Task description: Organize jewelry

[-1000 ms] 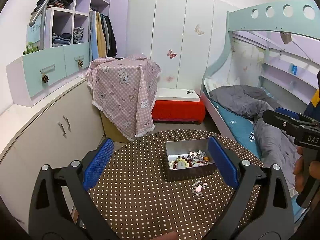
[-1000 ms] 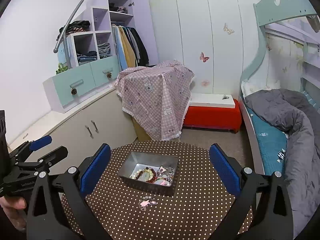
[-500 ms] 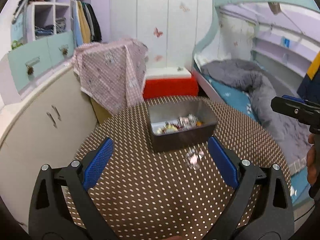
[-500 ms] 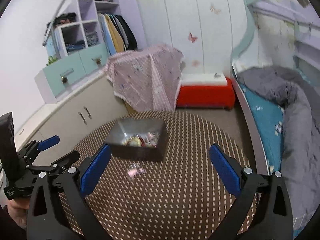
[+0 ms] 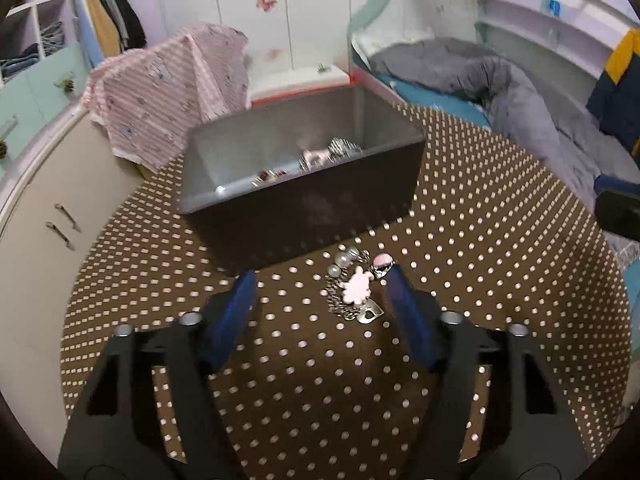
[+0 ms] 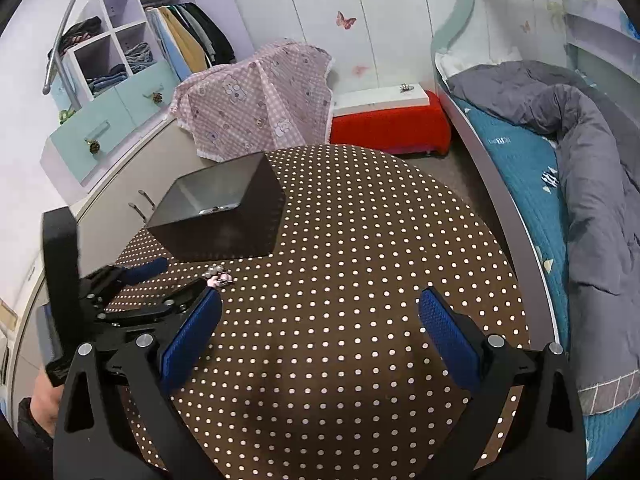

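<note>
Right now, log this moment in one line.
left gripper: closing around charm bracelet, not gripped | right gripper: open, empty | metal box: holds jewelry

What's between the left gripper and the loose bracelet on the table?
Nothing visible. The left gripper has just been closing; the charm bracelet lies on bare tablecloth between its fingers, untouched, nearer the right one.

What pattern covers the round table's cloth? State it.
Brown round tablecloth with small white polka dots, clearest in the right wrist view.
</note>
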